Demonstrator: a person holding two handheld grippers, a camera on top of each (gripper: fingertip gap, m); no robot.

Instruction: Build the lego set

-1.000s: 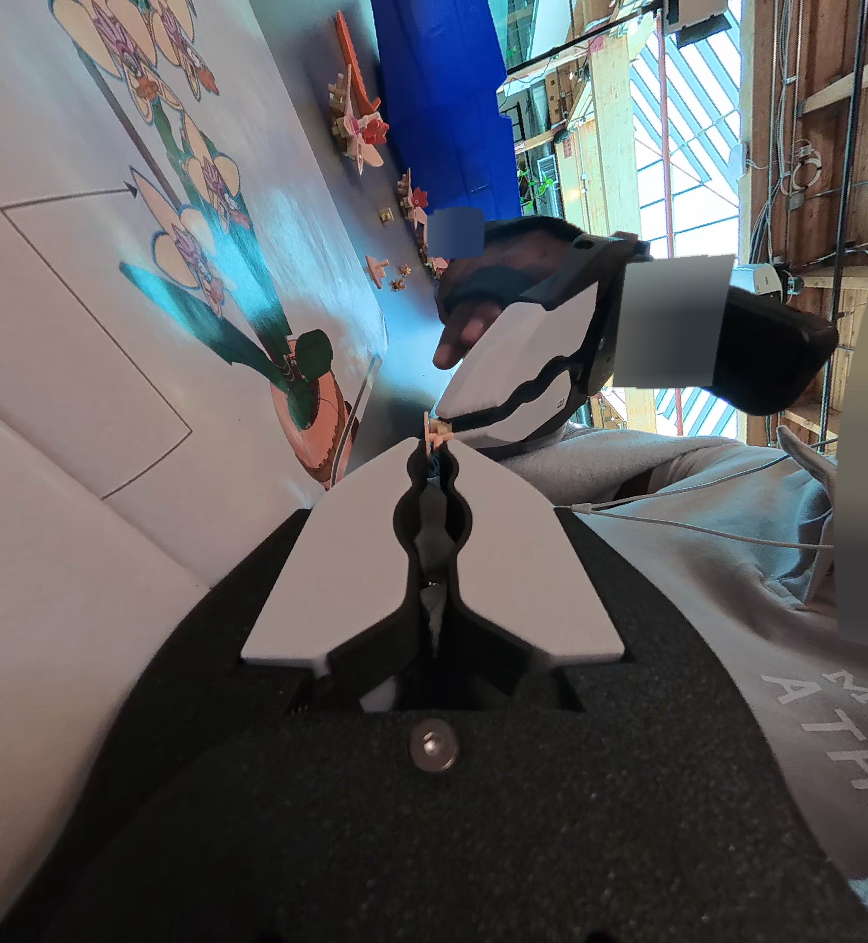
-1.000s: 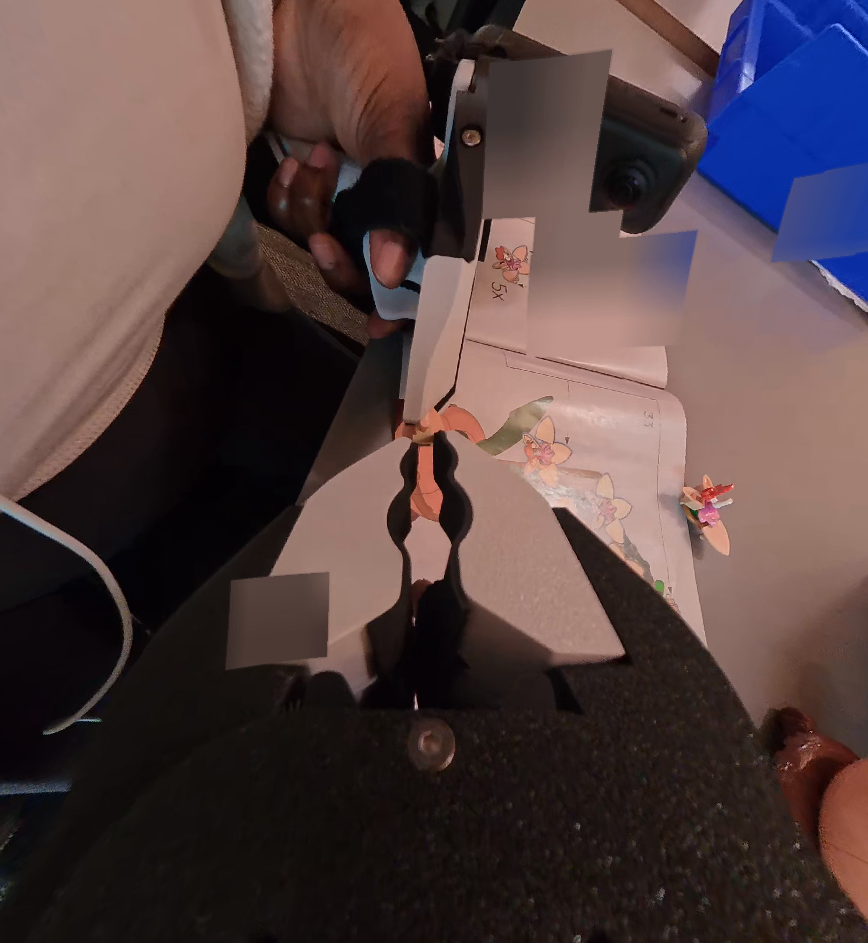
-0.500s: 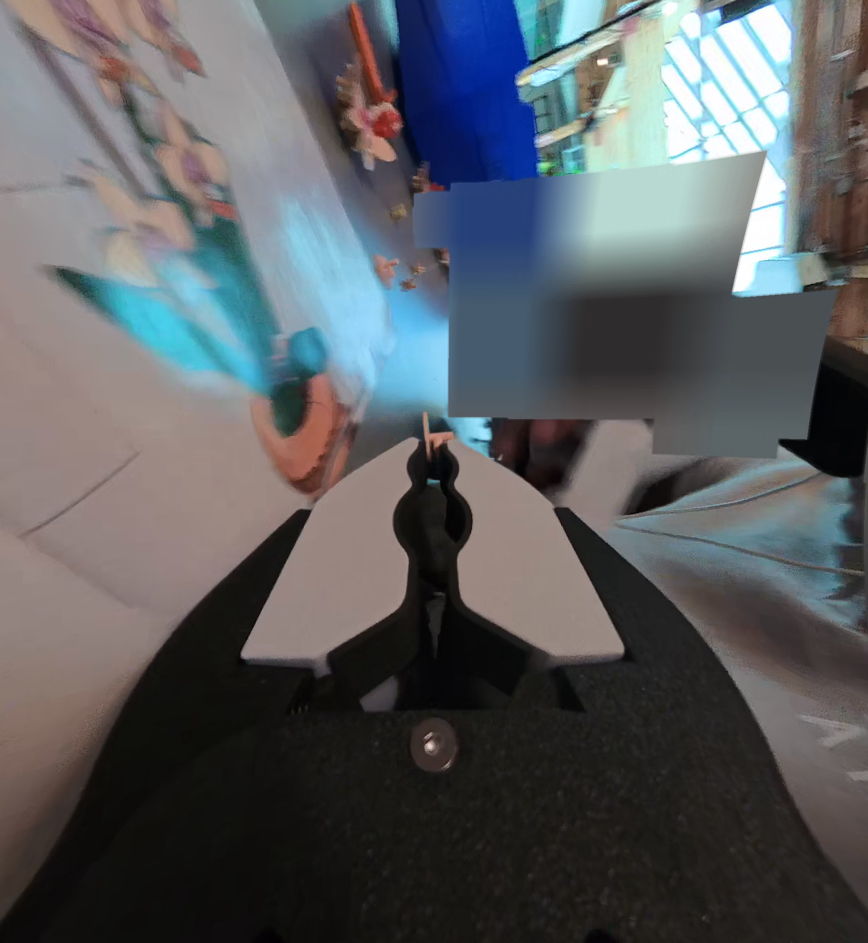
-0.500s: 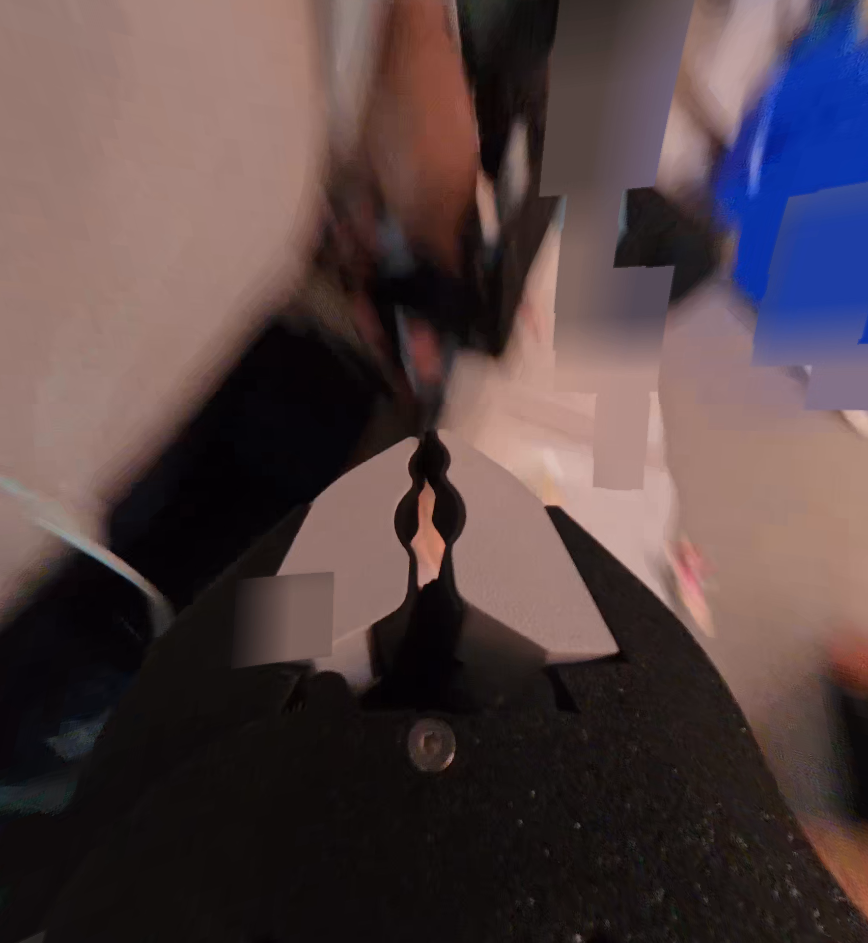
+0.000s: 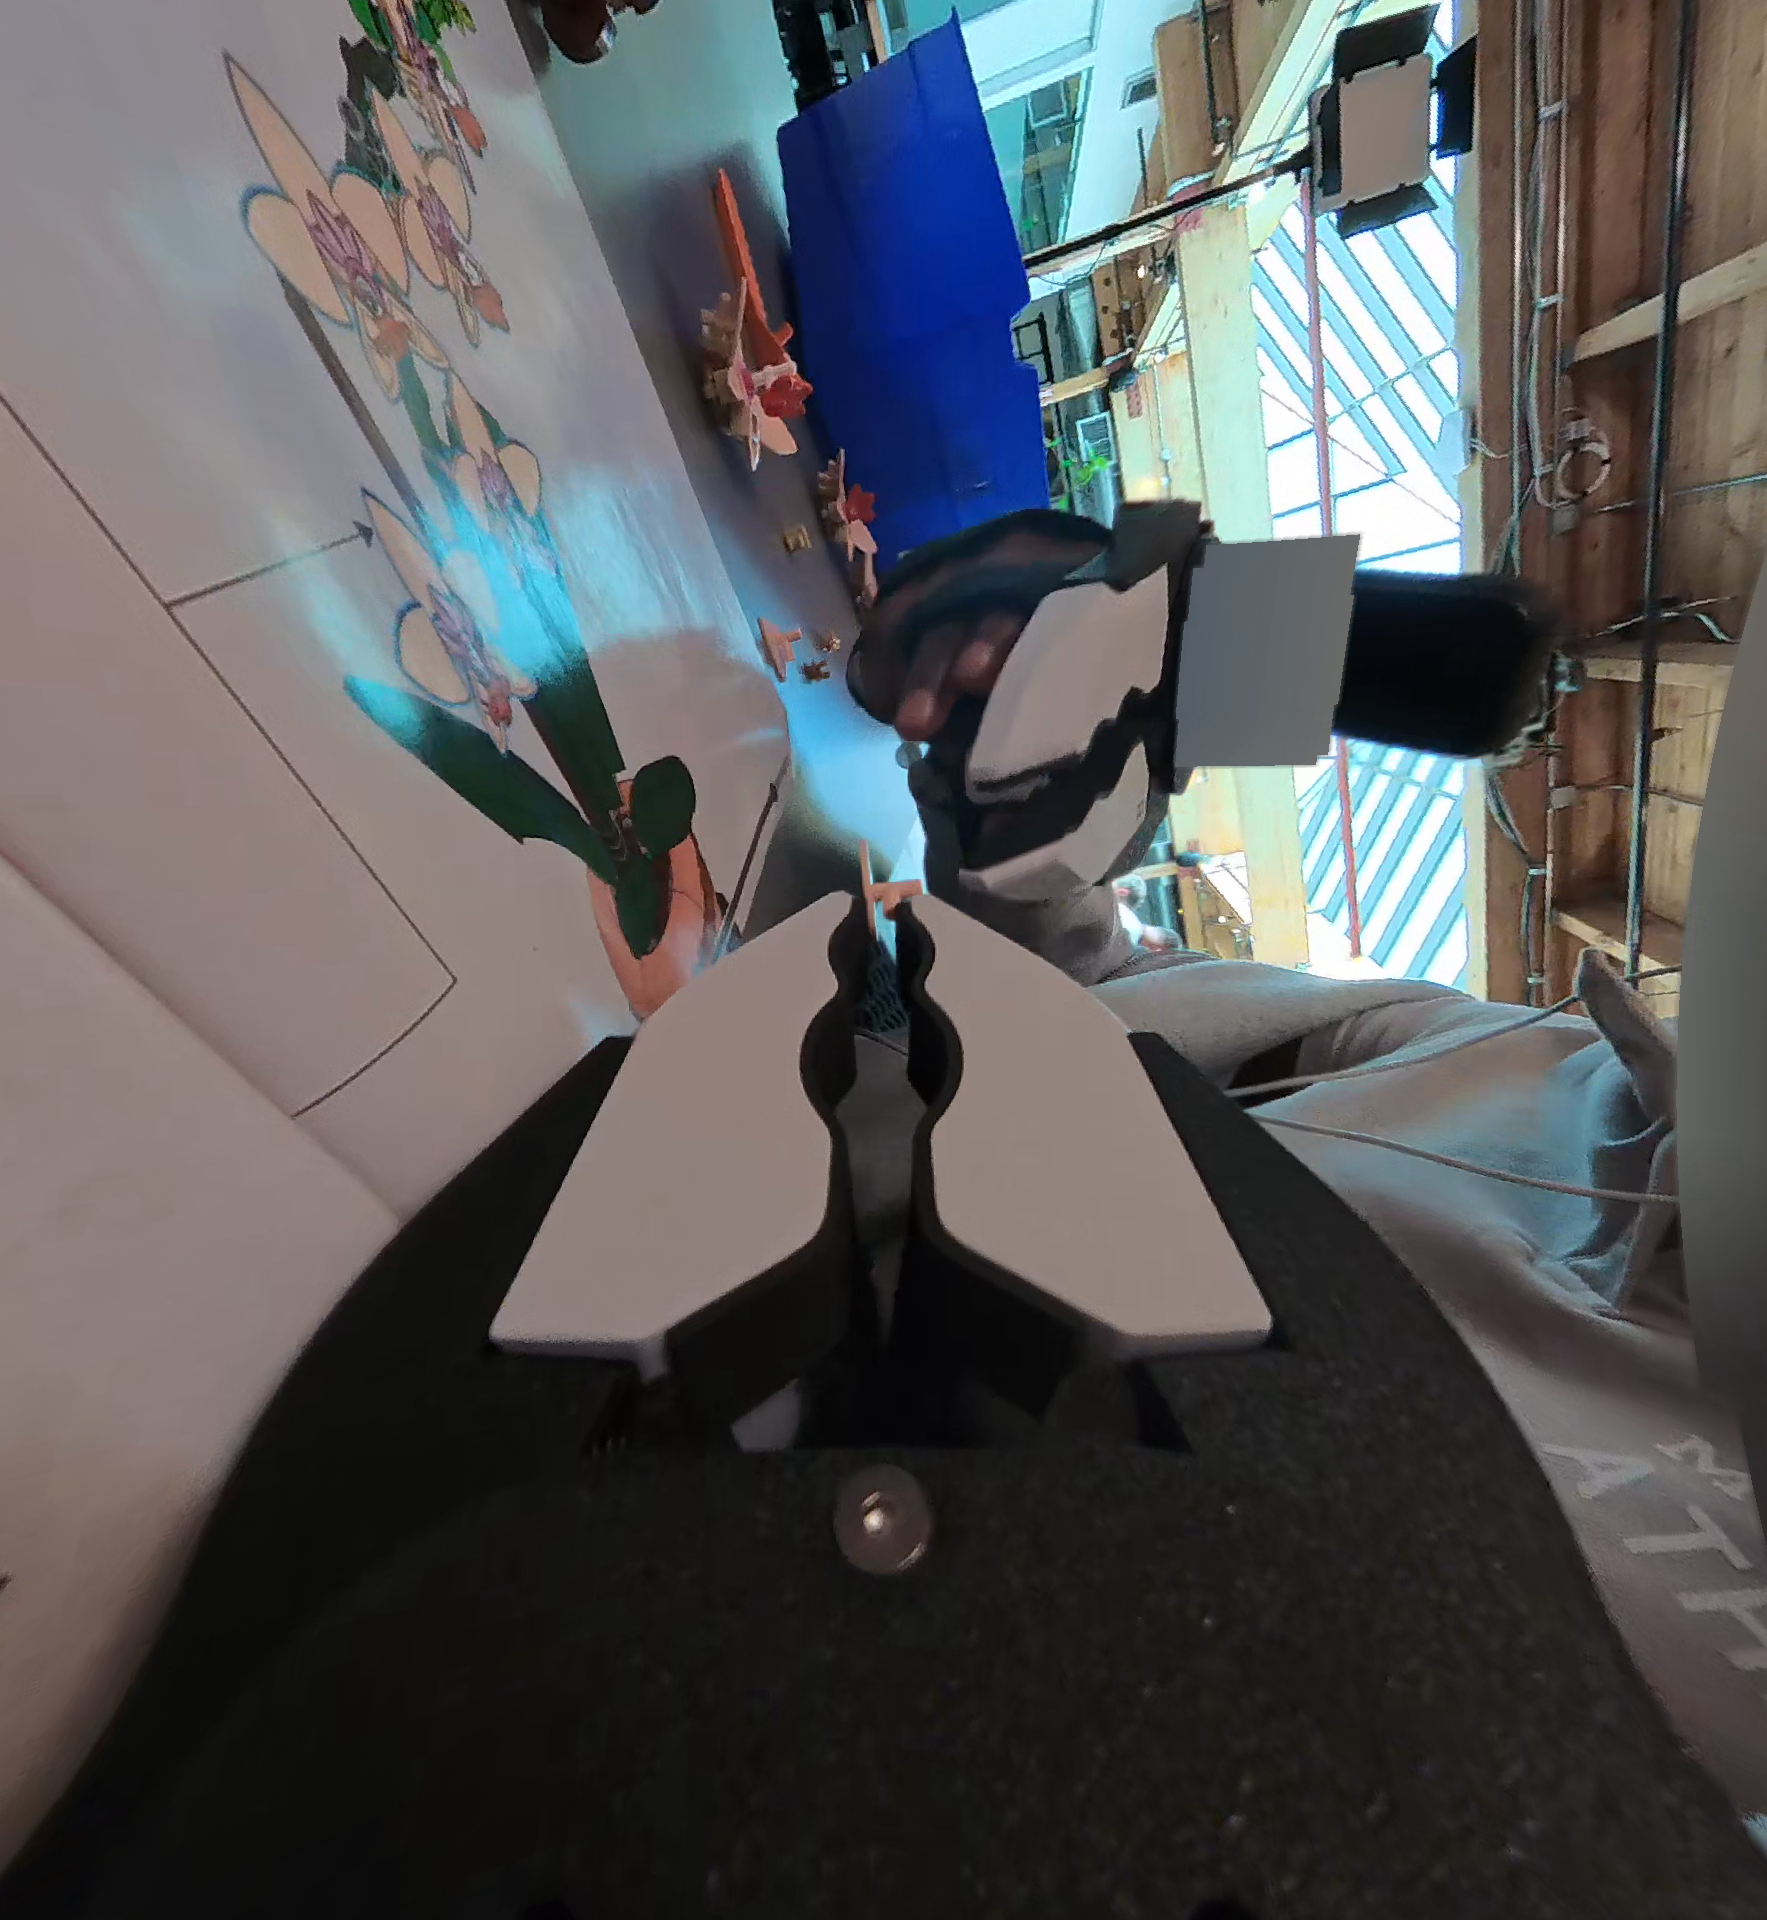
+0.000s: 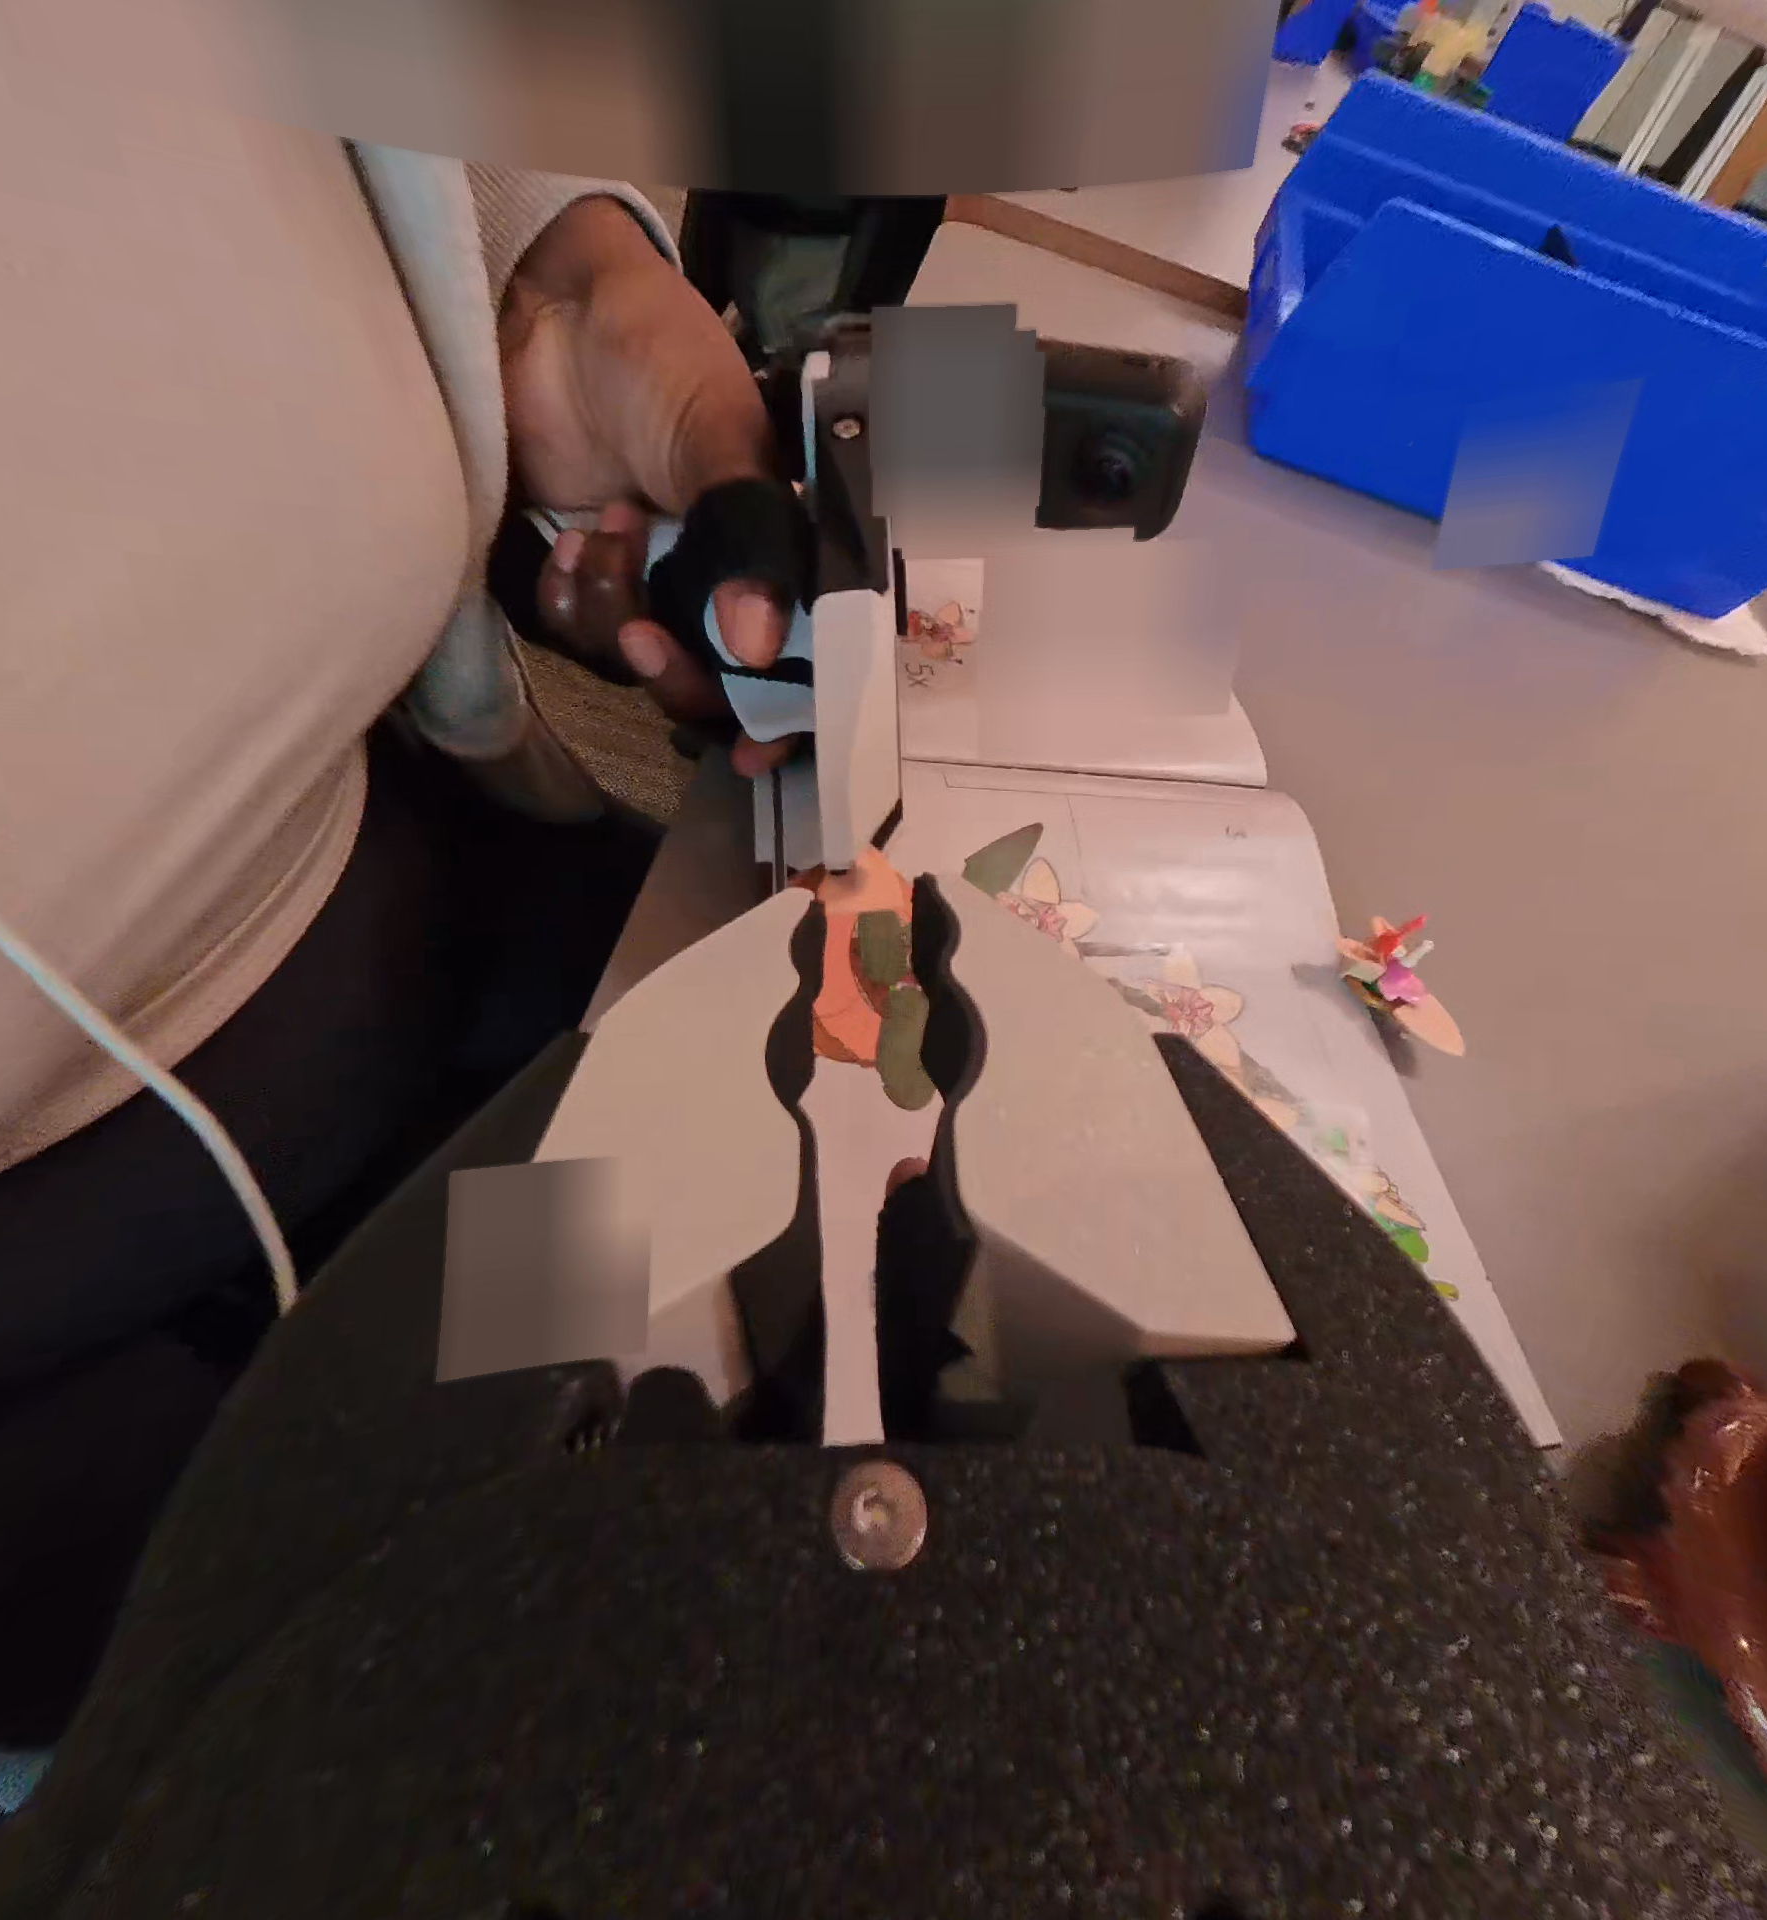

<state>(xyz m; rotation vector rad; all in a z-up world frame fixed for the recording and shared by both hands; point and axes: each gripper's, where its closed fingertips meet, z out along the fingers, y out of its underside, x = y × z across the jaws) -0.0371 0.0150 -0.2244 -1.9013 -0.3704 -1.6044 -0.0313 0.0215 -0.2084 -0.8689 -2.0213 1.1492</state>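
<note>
My left gripper [image 5: 884,912] is shut on a small tan lego piece [image 5: 887,891] that sticks out past its tips, held over the near edge of the open instruction booklet [image 5: 235,644]. My right gripper [image 6: 863,902] is open and empty, with a clear gap between the jaws. It faces the left gripper [image 6: 835,857], whose tips sit just beyond its own. In the left wrist view the right gripper [image 5: 967,826] hangs a little above and right of the held piece, apart from it.
Built lego flowers [image 5: 754,384] and small loose pieces [image 5: 791,649] lie on the grey table beyond the booklet [image 6: 1170,862]. One flower [image 6: 1393,977] lies right of the booklet. Blue bins [image 6: 1533,343] stand behind. A brown pot [image 6: 1731,1538] is at lower right. The person's torso [image 5: 1378,1143] is close. Left tips and right tips are each some 20 centimetres from the brown pot [image 6: 1731,1538].
The right gripper was closed at the piece in the left gripper's tips. It has opened and drawn back a little. The left gripper still holds the piece.
</note>
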